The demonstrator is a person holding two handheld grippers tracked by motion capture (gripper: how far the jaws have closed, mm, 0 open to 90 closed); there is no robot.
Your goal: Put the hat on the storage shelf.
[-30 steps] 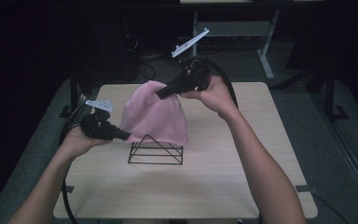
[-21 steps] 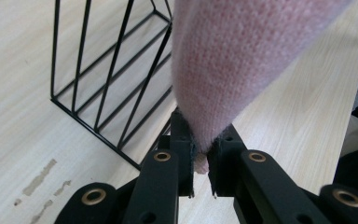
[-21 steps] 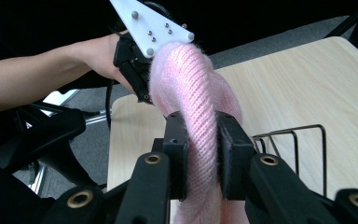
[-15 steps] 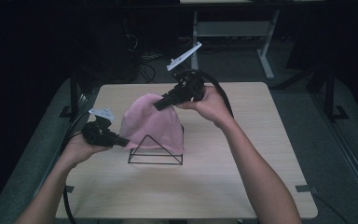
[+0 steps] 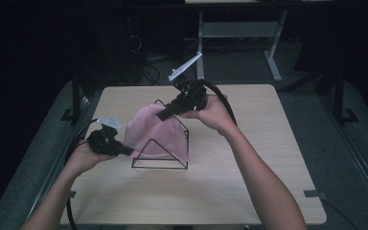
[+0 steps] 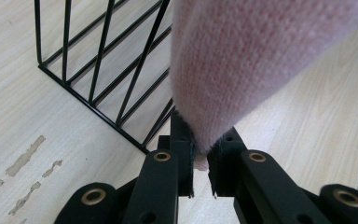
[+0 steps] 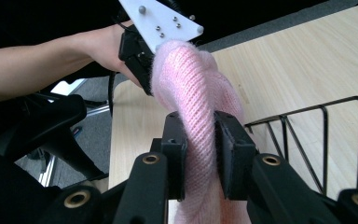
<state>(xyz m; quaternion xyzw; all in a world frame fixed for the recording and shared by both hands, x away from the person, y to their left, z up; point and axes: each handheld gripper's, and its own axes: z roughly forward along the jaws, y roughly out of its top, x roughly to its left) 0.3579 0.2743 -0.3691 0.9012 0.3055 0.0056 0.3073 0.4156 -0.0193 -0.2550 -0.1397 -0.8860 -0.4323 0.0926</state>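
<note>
Between the jaws of the left gripper [image 5: 127,151] sits the lower corner of a pink knitted cloth [image 5: 154,136], pinched tight with the pads nearly meeting on its edge. From that grip the cloth rises up and away, hanging over a black wire rack [image 5: 165,151] that stands just beside the left gripper's tip on the wooden table [image 5: 268,182]. At the rack's far upper side the right gripper [image 5: 164,114] clamps a thick bunched fold of the same cloth, its jaws held narrow by the bulk of the knit. Beyond the right gripper's jaws the cloth stretches toward the other hand, draped across the rack's top bars.
</note>
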